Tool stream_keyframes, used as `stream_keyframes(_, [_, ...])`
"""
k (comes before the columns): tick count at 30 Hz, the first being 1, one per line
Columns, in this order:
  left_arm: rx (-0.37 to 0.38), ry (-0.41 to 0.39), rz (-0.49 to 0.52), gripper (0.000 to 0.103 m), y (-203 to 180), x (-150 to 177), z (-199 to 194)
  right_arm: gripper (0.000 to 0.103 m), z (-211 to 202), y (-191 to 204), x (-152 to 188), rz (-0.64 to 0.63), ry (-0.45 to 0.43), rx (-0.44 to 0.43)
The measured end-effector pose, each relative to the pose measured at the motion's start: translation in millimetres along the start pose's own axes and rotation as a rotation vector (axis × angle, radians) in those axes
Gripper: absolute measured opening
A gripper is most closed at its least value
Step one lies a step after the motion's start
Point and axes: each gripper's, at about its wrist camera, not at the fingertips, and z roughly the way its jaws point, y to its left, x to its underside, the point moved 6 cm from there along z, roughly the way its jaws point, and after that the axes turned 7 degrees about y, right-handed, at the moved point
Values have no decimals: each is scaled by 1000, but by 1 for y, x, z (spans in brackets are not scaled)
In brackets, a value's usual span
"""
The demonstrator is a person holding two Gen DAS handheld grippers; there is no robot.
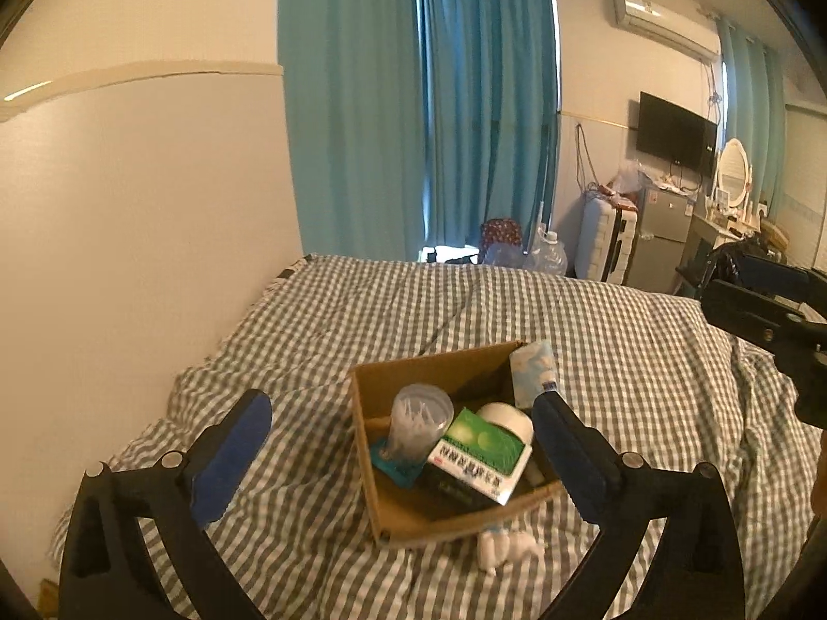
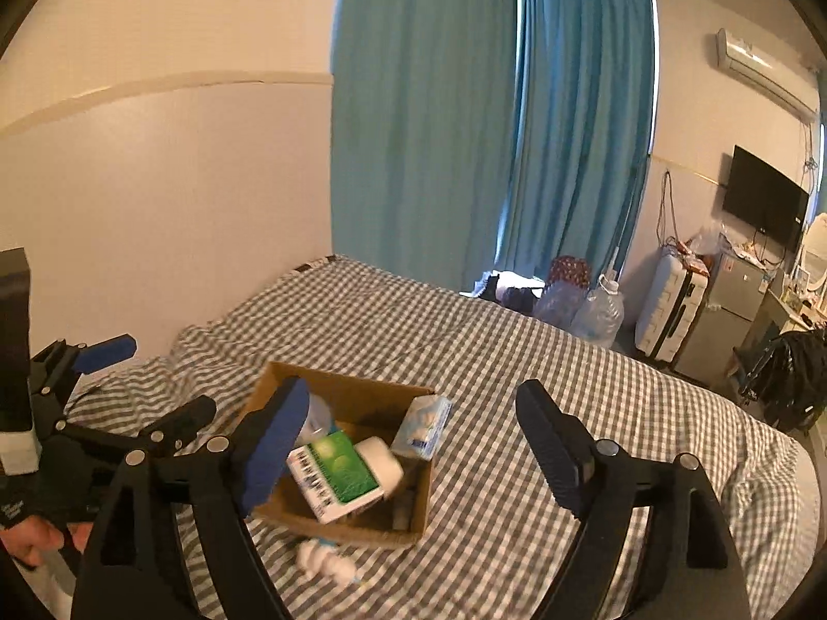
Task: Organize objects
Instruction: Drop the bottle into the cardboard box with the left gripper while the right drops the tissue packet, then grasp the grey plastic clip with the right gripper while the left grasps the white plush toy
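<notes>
Your left gripper point(image 1: 400, 426) is spread wide and holds nothing; its two blue-padded fingers point(image 1: 227, 452) frame the cardboard box point(image 1: 408, 509), which sits ahead of and below them on the checked bedcover point(image 1: 620, 361). The right-hand finger of that gripper overlaps the box's right side in the view, just below the blue-and-white tissue pack point(image 1: 532, 369) that stands upright at the box's far right corner.

Inside the box you have a clear tub of cotton swabs point(image 1: 418, 421) at the left, a green and white carton point(image 1: 478, 457) lying tilted in the middle, and a white jar point(image 1: 509, 416) behind the carton. A teal packet point(image 1: 393, 462) lies under the swab tub. Outside the box, touching its near wall, a small white and blue bundle point(image 1: 509, 542) lies on the bedcover.

Your right gripper point(image 2: 408, 436) is likewise wide open and empty. From its camera the box point(image 2: 413, 511) lies below and to the left of centre, with the left finger's pad point(image 2: 274, 447) overlapping its left wall and the other finger well to the right of it. The white bundle point(image 2: 325, 560) shows blurred at the box's near edge.
</notes>
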Motion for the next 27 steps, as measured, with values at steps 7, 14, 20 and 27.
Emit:
stream_keyframes(7, [5,23,-13,103,9,51,-27,86,-50,17,38,-26,0,-1])
stream_keyframes(14, [-12,77,-21,103,12,125,-15,87,-39,25,109,-8,77,-44])
stream_keyframes(20, [-30,134,-40,103,13,184,18,87,5,41,177,0,167,-75])
stream_keyframes(27, [-73,210,13,103,20,222,57,87,62,92,246,-135,336,-165])
